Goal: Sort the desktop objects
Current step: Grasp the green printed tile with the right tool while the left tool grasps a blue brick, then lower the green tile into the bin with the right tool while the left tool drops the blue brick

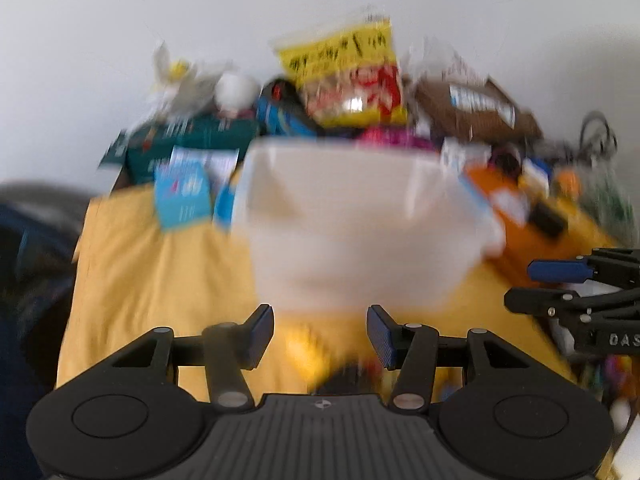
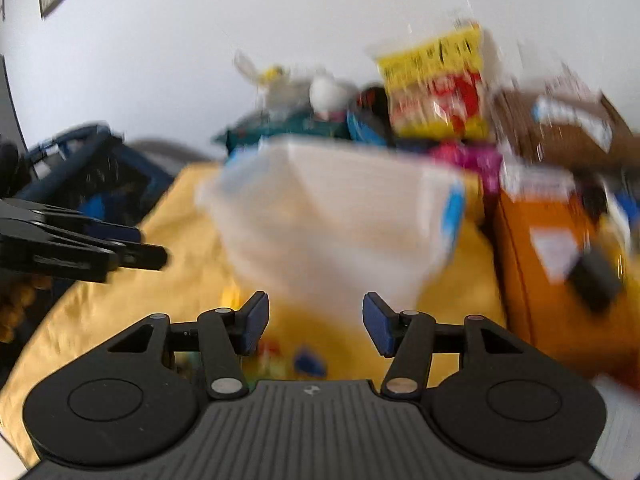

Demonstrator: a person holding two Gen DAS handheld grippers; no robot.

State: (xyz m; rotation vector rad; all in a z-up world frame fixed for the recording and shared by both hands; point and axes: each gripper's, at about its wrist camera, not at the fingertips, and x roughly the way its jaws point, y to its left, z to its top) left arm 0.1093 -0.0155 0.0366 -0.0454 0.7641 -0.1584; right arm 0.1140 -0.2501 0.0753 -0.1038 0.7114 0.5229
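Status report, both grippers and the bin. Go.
Left gripper open, empty. Right gripper open, empty. White bin ahead on yellow cloth, untouched. Clutter behind; frames blurred.

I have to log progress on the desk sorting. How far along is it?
Early, by the look of it. Done: nothing visibly; the white bin shows no contents, though the pictures are blurred. In hand: nothing; the left tool and right tool are open and empty. Left: the pile of packets and boxes behind the bin.

Bright, even daylight fills both views. Heavy motion blur smears the white tub [image 1: 360, 220] and clutter behind it; fisheye edges curve dark.
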